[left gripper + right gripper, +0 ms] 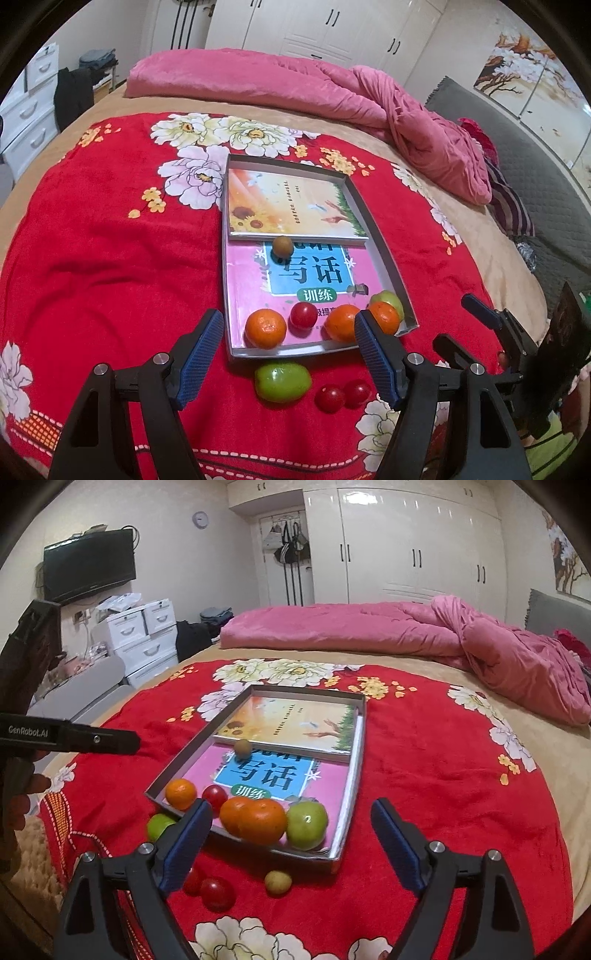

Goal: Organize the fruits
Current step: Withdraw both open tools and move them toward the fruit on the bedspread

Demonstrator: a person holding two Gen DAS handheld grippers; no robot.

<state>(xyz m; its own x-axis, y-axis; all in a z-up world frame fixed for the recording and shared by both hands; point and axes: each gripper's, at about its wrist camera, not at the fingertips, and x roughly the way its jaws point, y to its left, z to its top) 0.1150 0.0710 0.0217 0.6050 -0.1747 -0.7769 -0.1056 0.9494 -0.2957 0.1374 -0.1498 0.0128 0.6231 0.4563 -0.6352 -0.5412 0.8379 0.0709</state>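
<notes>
A shallow grey tray [386, 240] [360, 738] lies on the red flowered blanket, lined with two books. Along its near edge sit three oranges [266, 329] [181, 794], a red tomato [303, 314] [215, 795] and a green fruit [306, 825]. A small brown fruit [282, 246] [242, 747] rests mid-tray. On the blanket in front lie another green fruit [282, 382] [159, 825], two tomatoes [341, 396] [218, 893] and a small yellowish fruit [277, 882]. My left gripper [288, 315] and right gripper [291, 805] hover open over the tray's near edge, holding nothing.
A rumpled pink duvet [332, 92] [443, 635] lies across the far side of the bed, with a grey headboard [535, 155] at the right. White drawers [144, 638] stand beyond the bed's left edge. A hand [22, 797] holds the left gripper's black body [74, 738].
</notes>
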